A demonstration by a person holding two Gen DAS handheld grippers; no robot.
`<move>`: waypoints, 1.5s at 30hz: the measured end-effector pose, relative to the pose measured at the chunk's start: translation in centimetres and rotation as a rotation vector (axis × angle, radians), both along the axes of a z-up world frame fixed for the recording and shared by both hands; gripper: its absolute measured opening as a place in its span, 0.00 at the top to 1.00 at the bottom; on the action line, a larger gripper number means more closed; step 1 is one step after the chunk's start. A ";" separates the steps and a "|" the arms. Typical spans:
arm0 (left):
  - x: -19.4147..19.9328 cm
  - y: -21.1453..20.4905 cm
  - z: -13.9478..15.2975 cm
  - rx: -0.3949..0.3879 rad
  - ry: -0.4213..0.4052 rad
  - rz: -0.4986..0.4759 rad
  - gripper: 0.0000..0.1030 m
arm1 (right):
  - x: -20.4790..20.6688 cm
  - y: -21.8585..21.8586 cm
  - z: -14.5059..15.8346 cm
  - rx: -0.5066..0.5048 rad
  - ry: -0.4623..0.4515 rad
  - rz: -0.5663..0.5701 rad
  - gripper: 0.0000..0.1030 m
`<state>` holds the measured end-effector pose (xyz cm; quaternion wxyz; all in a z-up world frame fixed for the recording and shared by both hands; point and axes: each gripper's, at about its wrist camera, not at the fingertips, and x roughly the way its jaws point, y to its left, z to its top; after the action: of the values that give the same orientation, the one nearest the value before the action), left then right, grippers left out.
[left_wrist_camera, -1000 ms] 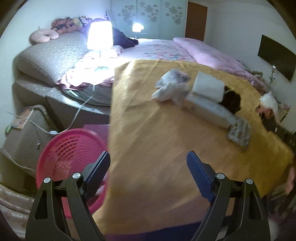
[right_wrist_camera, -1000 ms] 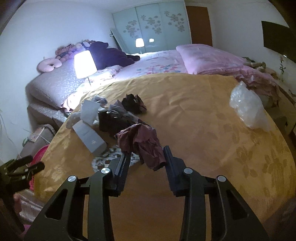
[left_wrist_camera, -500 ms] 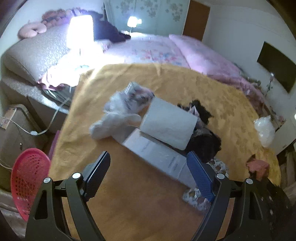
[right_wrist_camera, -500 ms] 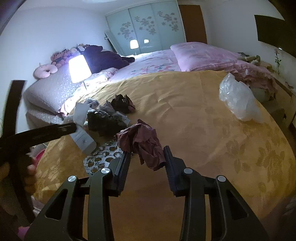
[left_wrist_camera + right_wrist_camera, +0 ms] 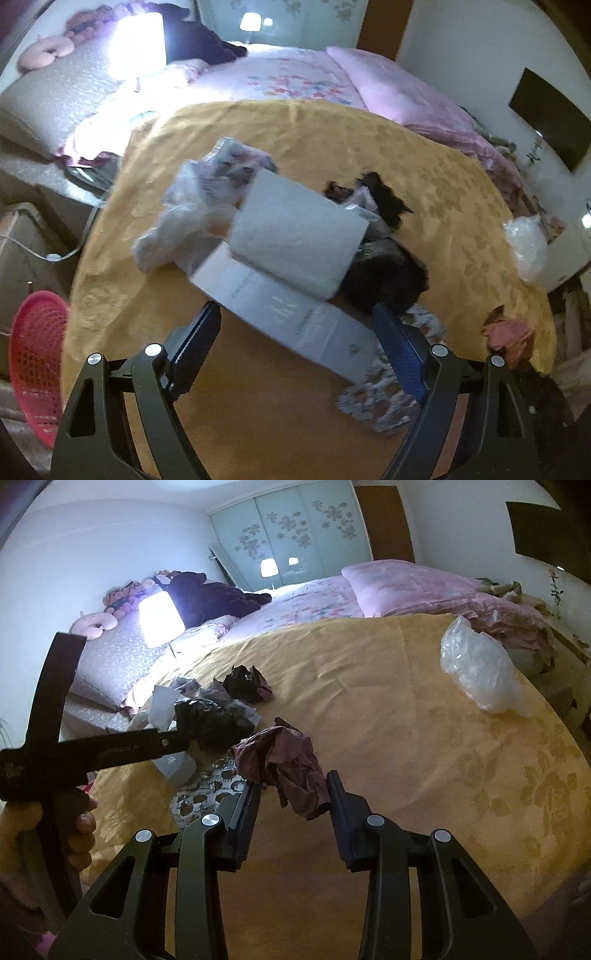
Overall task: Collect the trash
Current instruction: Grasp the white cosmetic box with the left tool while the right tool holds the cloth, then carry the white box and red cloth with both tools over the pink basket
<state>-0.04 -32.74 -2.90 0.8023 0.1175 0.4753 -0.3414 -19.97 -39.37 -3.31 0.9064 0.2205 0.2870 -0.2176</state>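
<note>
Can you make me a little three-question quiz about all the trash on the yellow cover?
1. True or false: the right gripper is holding a crumpled maroon wrapper.
2. What lies on the long white box? A) paper towel roll B) lamp C) pillow
3. Fill in: the left gripper is ____, with nothing held.

Key: 1 true; 2 A; 3 open.

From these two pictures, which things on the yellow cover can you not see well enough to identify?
- Print on the long white box: blurred in the left wrist view.
- Patterned wrapper: partly behind the left tool finger there.
- Black crumpled pile: dark, partly hidden by the left tool in the right wrist view.
- Pink basket: its inside cannot be seen.
</note>
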 end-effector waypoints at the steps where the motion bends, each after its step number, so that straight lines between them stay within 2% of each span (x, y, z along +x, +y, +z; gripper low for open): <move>1: 0.0 -0.3 -0.2 0.007 0.012 -0.011 0.21 | 0.0 0.0 0.0 0.001 0.000 -0.001 0.65; 5: -0.4 -0.3 -0.9 0.027 0.002 -0.025 0.22 | -0.1 -0.1 0.1 0.001 -0.002 -0.005 0.65; 7: -0.8 0.0 -0.9 0.040 -0.011 -0.033 0.30 | -0.2 -0.1 0.0 0.001 -0.003 -0.005 0.65; 9: -1.1 0.7 -0.8 0.046 -0.015 -0.049 0.43 | -0.2 -0.1 0.0 0.005 -0.004 -0.002 0.65; 12: -1.0 2.5 -0.7 0.037 -0.002 -0.064 0.48 | -0.1 0.0 0.2 0.002 -0.006 0.004 0.65; 21: -1.1 6.9 0.0 0.017 0.007 -0.088 0.48 | 0.0 0.2 0.0 -0.003 0.008 0.002 0.65; 29: -0.2 4.9 0.4 0.002 -0.033 -0.092 0.41 | 0.3 -0.1 -0.9 -0.032 0.061 -0.028 0.64; 32: 0.6 3.9 0.1 0.012 -0.041 -0.072 0.41 | 0.2 -0.5 -1.2 -0.025 0.066 -0.034 0.55; 34: 0.8 3.7 -0.2 0.015 -0.033 -0.070 0.42 | 0.1 -0.7 -1.4 -0.017 0.064 -0.040 0.41; 36: 0.8 3.6 -0.4 0.013 -0.027 -0.068 0.45 | 0.0 -1.0 -1.5 -0.013 0.056 -0.052 0.35; 38: 0.8 3.6 -0.5 0.018 -0.031 -0.076 0.55 | 0.0 -1.0 -1.5 -0.012 0.052 -0.049 0.33; 45: 0.4 4.4 -0.5 0.002 -0.033 -0.095 0.63 | 0.5 -1.4 -1.7 -0.011 0.058 -0.039 0.33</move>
<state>0.37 -28.36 -3.42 0.7928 0.1462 0.4562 -0.3769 -19.48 -40.72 -5.00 0.8947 0.2145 0.3075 -0.2430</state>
